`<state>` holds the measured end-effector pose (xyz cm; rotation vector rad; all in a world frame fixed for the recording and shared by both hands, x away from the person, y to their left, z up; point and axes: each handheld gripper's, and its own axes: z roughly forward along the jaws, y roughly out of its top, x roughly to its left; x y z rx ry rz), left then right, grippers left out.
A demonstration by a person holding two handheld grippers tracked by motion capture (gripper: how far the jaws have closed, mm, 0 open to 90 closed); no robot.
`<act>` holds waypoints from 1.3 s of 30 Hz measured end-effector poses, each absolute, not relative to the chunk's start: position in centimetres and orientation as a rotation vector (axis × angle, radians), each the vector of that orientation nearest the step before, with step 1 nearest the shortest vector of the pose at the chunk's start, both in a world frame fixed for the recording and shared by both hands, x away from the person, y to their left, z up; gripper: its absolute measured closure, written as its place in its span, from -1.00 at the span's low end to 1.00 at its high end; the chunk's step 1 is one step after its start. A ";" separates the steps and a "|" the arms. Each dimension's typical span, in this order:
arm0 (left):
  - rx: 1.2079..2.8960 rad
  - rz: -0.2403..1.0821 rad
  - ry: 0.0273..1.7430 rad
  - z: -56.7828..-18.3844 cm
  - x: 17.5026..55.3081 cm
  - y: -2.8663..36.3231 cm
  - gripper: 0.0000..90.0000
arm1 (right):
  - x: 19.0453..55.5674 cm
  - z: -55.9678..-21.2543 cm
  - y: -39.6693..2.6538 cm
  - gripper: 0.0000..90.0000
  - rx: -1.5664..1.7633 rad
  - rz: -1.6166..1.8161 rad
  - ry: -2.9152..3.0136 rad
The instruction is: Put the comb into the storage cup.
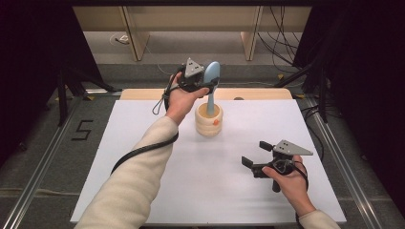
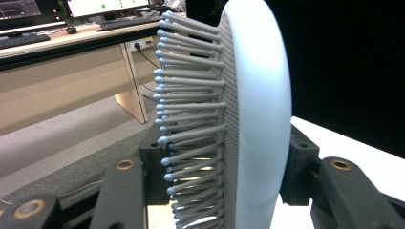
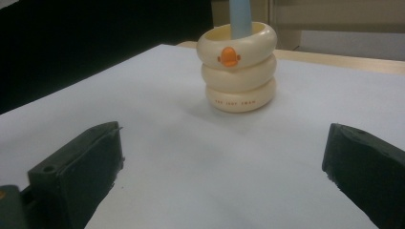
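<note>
A light blue hairbrush (image 1: 212,75) stands upright with its handle (image 3: 239,16) down inside a cream holder (image 1: 208,121) built like stacked rings, with an orange duck beak on its front (image 3: 228,56). My left gripper (image 1: 208,83) is at the far middle of the table, shut on the brush's head. In the left gripper view the bristles (image 2: 191,109) point left and the jaws of that gripper (image 2: 227,162) press on both sides of the head. My right gripper (image 1: 255,153) rests low at the front right, open, with nothing between its jaws (image 3: 222,143), facing the holder (image 3: 237,67).
A white sheet (image 1: 143,152) covers the table, with a wooden edge (image 1: 258,94) at the back. Black curtains hang on both sides. Desk legs (image 1: 136,40) and cables (image 1: 282,45) lie on the floor beyond. A "5" mark (image 1: 82,130) is on the floor at left.
</note>
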<state>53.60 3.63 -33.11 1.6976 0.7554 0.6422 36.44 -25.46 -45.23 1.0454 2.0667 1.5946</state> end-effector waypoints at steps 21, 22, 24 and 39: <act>1.711 0.637 0.770 -34.1 53.8 3.5 0.08 | 36.4 -45.2 -25.5 -0.98 1.045 1.596 2.068; 1.711 0.636 0.770 -34.2 53.8 3.5 0.08 | 36.4 -45.2 -25.5 -0.98 1.046 1.595 2.070; 1.710 0.632 0.773 -34.4 53.8 3.4 0.08 | 36.4 -45.2 -25.5 -0.98 1.046 1.596 2.069; 1.720 0.624 0.785 -35.3 54.0 3.3 0.08 | 36.4 -45.2 -25.4 -0.98 1.045 1.598 2.073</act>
